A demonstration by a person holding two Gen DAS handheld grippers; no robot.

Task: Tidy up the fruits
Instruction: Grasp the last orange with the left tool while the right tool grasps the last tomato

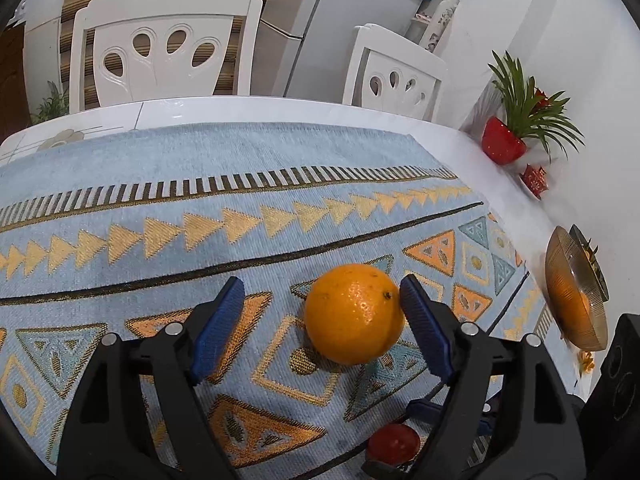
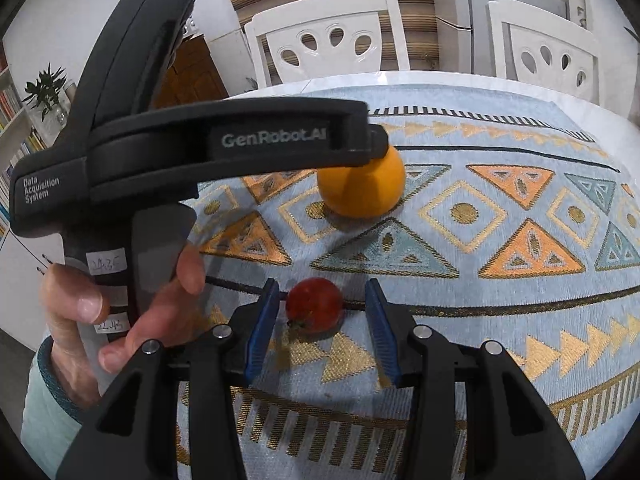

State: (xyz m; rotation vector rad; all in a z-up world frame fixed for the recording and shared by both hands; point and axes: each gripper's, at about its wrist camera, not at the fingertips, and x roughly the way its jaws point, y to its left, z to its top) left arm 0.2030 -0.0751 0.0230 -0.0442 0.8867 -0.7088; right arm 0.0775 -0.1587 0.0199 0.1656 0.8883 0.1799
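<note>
An orange (image 1: 354,314) lies on the patterned blue cloth (image 1: 280,160) inside my open left gripper (image 1: 322,288). It touches the right blue pad (image 1: 426,332), while the left pad (image 1: 218,328) stands well off it. In the right wrist view a small red fruit (image 2: 316,306) rests on the cloth between the jaws of my open right gripper (image 2: 322,286), closer to the left pad (image 2: 262,328). The same orange (image 2: 360,188) sits farther back, partly hidden by the left gripper's black body (image 2: 240,140), which a hand (image 2: 120,312) holds. The red fruit (image 1: 394,444) also appears low in the left wrist view.
An amber glass bowl (image 1: 576,292) stands at the table's right edge by the wall. A red plant pot (image 1: 502,142) and a small red ornament (image 1: 534,180) sit farther back. White chairs (image 1: 164,44) line the far side. A black box (image 1: 616,380) is at right.
</note>
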